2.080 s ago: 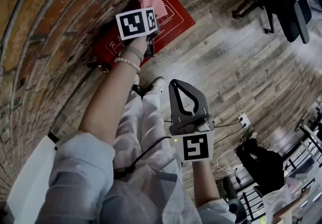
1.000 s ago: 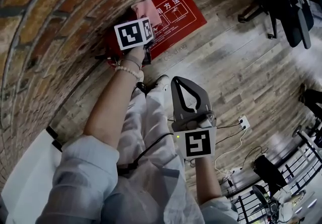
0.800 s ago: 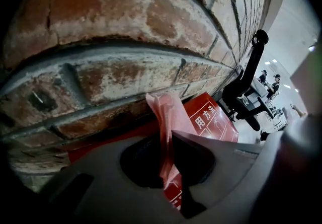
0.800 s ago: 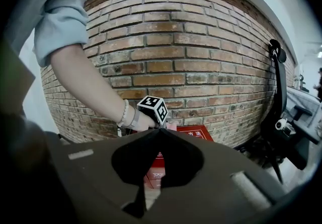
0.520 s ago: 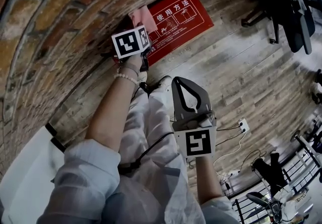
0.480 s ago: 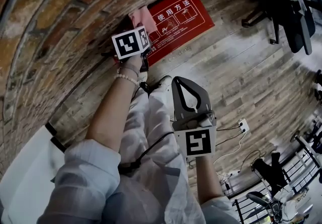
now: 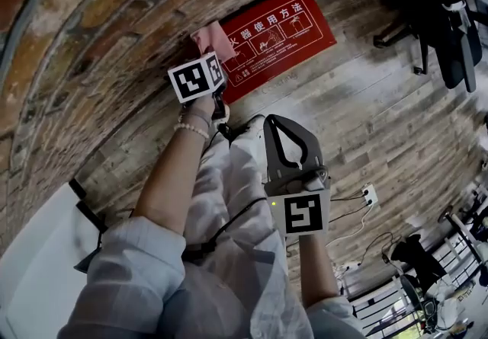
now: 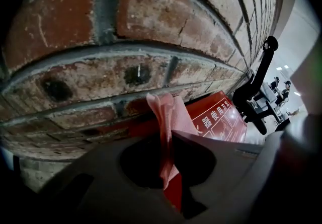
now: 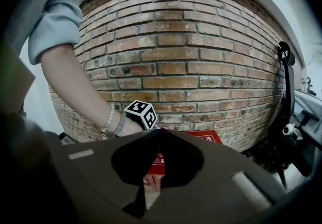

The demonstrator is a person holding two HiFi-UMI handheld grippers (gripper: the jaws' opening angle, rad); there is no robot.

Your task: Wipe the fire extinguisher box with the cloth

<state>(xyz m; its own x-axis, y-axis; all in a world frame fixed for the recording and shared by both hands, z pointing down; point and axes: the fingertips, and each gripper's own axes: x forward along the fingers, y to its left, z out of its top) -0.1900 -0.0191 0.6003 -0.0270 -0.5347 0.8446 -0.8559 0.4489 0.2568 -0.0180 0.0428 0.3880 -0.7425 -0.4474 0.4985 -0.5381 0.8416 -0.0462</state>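
Observation:
The red fire extinguisher box (image 7: pixel 274 33) stands on the wooden floor against the brick wall, white print on its face. A pink cloth (image 7: pixel 207 39) rests at the box's left end by the wall. My left gripper (image 7: pixel 213 55) is shut on that cloth; in the left gripper view the cloth (image 8: pixel 168 117) sticks up between the jaws of the left gripper (image 8: pixel 169 137), with the box (image 8: pixel 221 120) to the right. My right gripper (image 7: pixel 277 119) hovers over the person's legs, shut and holding nothing. The right gripper view shows the right gripper (image 9: pixel 160 130) tips touching and the box (image 9: pixel 209 138) beyond.
The brick wall (image 7: pixel 91 33) runs behind the box. A black office chair (image 7: pixel 442 17) stands on the floor at the right. A white power strip (image 7: pixel 370 194) with cables lies near the right arm. A white surface (image 7: pixel 30 269) sits at lower left.
My left gripper with the cloth has slid towards the box's left end along the wall side. The right gripper has kept its place and stayed shut.

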